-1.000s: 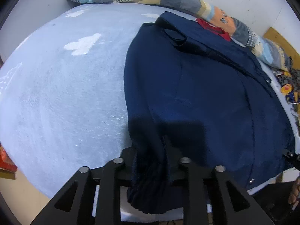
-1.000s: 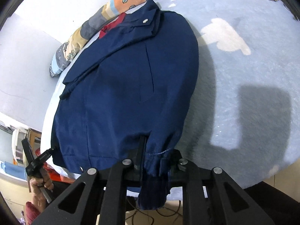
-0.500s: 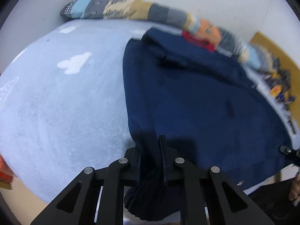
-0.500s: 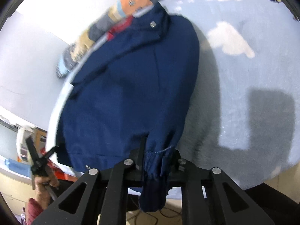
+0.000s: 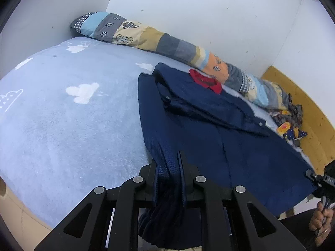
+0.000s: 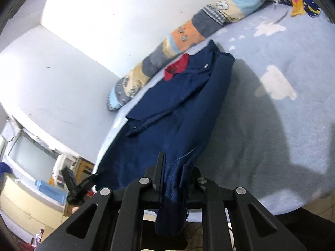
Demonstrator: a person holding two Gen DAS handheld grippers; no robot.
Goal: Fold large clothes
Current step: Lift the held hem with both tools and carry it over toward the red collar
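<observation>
The navy jacket (image 5: 209, 138) is seen as matt woven cloth, the bed cover (image 5: 73, 121) as soft fleecy fabric, the headboard (image 5: 309, 121) as smooth pale wood.

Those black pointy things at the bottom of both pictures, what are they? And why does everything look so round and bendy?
They are hand-held grabbers, one in each of a person's hands. Each carries a small camera with a very wide lens, which bends everything. One picture looks along the left gripper, the other along the right gripper. A dark blue jacket lies on a light blue blanket with white clouds, with a long patchwork pillow along the wall behind. Each grabber's jaws are shut on a corner of the jacket's near edge. At the left picture's right edge you can see the person's hand with the other grabber.
</observation>
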